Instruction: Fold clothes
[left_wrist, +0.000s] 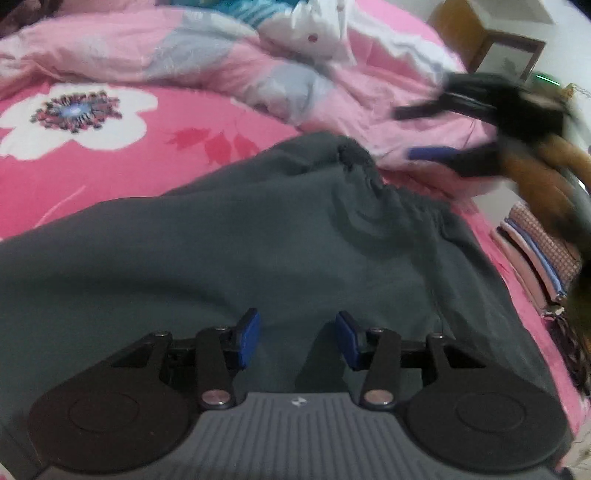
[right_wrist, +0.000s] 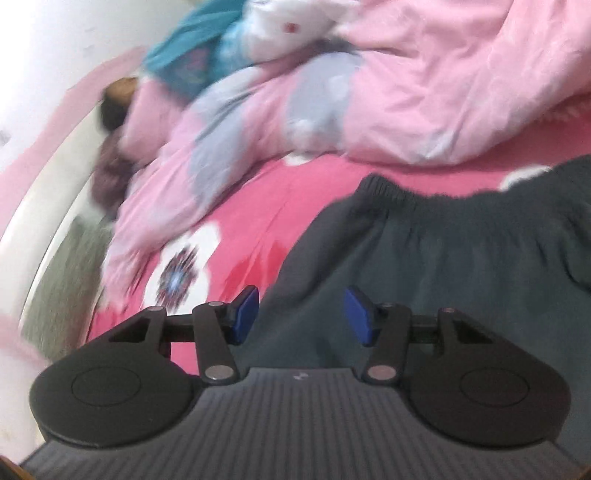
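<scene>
Dark grey garment spread, waistband gathered

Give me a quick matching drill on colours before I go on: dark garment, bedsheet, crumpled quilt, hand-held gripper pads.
Things:
1. garment
2. bedsheet
3. quilt
4. pads of the left hand-held gripper

Colours:
A. light pink with pale grey-blue patches
B. blue
C. dark grey
D. hot pink with a white flower print

Pairs: 1-C, 2-D, 3-A, 4-B
</scene>
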